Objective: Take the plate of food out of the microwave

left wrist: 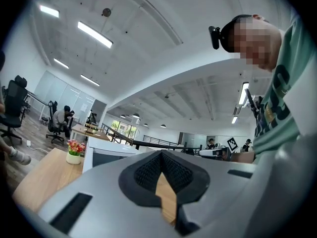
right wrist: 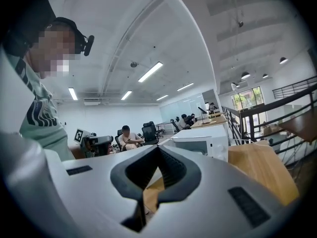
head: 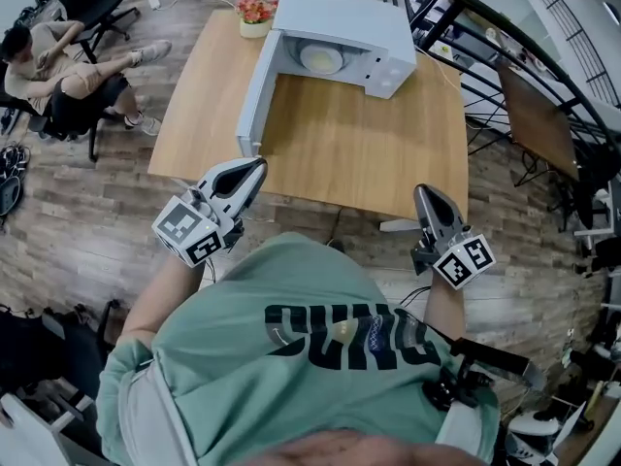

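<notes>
Microwave (head: pixel 335 37), door open, at worktop (head: pixel 369 153) far edge; plate (head: pixel 321 58) inside. Left gripper (head: pixel 254 168), right gripper (head: pixel 424 194) by near corners: jaws pressed together.

Dark block letters cross the person's green shirt (head: pixel 330 333); upside down and creased, we cannot read them as a word. We find only black-and-white square markers (head: pixel 189 233), without lettering, on the cubes of the left gripper (head: pixel 258 166) and right gripper (head: pixel 423 192).
</notes>
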`<state>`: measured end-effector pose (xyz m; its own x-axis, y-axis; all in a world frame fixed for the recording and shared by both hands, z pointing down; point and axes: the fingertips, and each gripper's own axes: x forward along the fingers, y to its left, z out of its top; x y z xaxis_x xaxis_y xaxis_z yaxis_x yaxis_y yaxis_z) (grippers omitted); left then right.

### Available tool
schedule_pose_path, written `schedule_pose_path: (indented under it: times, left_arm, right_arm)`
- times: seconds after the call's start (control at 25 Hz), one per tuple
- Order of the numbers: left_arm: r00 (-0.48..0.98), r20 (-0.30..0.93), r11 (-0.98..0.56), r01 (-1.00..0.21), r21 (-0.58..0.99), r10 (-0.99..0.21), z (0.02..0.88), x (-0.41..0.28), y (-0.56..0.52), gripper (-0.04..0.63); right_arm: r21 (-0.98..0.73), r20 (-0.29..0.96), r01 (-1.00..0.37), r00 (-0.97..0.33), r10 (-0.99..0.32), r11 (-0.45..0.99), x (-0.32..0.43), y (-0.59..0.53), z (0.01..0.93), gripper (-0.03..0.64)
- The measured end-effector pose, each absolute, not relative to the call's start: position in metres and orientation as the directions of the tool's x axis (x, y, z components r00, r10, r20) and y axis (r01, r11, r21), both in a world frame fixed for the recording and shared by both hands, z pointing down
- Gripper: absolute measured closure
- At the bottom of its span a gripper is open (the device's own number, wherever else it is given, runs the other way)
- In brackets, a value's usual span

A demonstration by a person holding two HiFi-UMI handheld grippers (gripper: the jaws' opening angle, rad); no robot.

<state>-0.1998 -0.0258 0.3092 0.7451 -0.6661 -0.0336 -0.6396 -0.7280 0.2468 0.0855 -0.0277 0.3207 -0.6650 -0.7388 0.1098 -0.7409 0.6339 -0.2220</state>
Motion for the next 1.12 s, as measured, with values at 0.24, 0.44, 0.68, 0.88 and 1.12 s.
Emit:
schedule_pose_path:
  times: [0.24, 0.44, 0.68, 0.88, 1.12]
  left_arm:
    - [0.668, -0.022, -0.647, -0.713, 0.269, -0.744, 0.308, -0.114, -0.071, 0.598]
    - [0.630, 0.019, -0.609, -0.756, 0.241, -0.776, 0.305, -0.044, -0.100, 0.598]
    - [0.590, 0.074, -0.564, -0.796, 0.221, -0.804, 0.316, -0.007, -0.122, 0.598]
    - [0.573, 0.091, -0.542, -0.808, 0.231, -0.815, 0.323, -0.011, -0.137, 0.598]
    - [0.612, 0.060, -0.583, -0.776, 0.241, -0.789, 0.336, -0.047, -0.165, 0.598]
  right_arm:
    - [-0.256, 0.088, -0.656, -0.748, -0.658, 0.710, 0.163, -0.100, 0.337, 0.620]
    - [-0.279, 0.067, -0.569, -0.815, -0.576, 0.774, 0.210, -0.147, 0.339, 0.620]
    - [-0.341, 0.064, -0.520, -0.844, -0.533, 0.783, 0.242, -0.185, 0.363, 0.620]
    - [-0.353, 0.065, -0.490, -0.863, -0.502, 0.797, 0.230, -0.203, 0.370, 0.620]
    - [-0.327, 0.100, -0.523, -0.848, -0.521, 0.788, 0.188, -0.220, 0.377, 0.620]
